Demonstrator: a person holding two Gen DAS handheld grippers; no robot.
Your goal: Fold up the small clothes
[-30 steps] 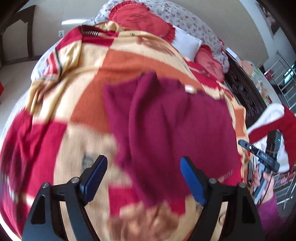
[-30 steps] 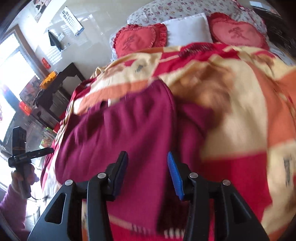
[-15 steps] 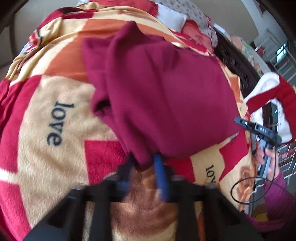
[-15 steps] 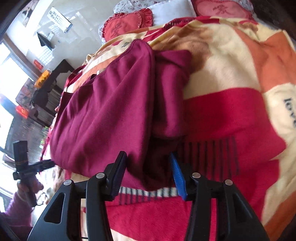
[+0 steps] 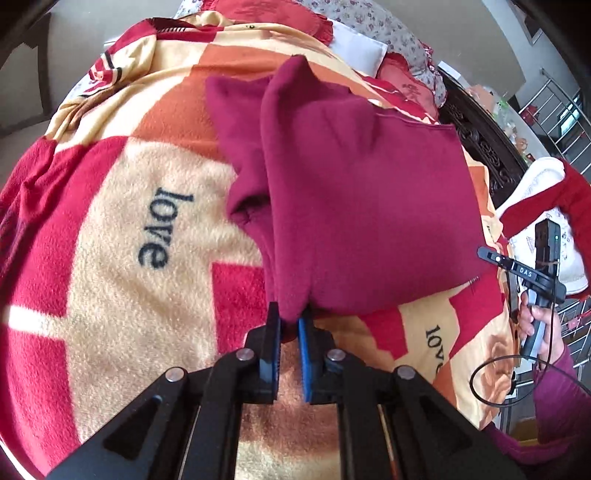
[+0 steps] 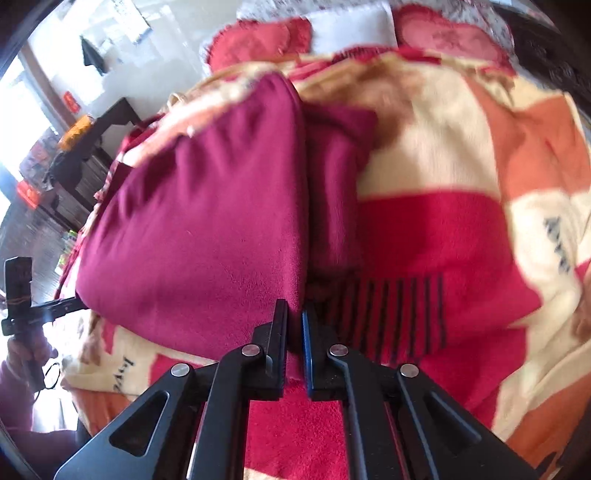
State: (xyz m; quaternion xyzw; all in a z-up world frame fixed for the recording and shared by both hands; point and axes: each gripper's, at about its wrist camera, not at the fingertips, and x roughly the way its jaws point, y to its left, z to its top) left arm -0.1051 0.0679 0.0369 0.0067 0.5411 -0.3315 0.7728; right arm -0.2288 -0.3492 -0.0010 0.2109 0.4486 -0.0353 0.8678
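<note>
A maroon garment [image 5: 354,192] lies partly folded on a red, orange and cream blanket [image 5: 122,258] on a bed. My left gripper [image 5: 290,317] is shut on the garment's near corner, at the fold. In the right wrist view the same garment [image 6: 207,221] fills the left middle, with a sleeve [image 6: 332,192] lying beside the folded body. My right gripper [image 6: 294,317] is shut on the garment's near edge at the fold line. The right gripper also shows at the far right of the left wrist view [image 5: 532,273], held in a hand.
Red heart pillows [image 6: 258,40] and a white pillow [image 6: 351,26] lie at the head of the bed. A dark wooden bed frame [image 5: 484,140] runs along the right side. A red and white garment [image 5: 546,206] lies beyond the bed edge. A dark side table [image 6: 96,125] stands left.
Both grippers came down from above the garment and closed: the left on the near corner first, then the right, which was open half a second ago, on the near edge.
</note>
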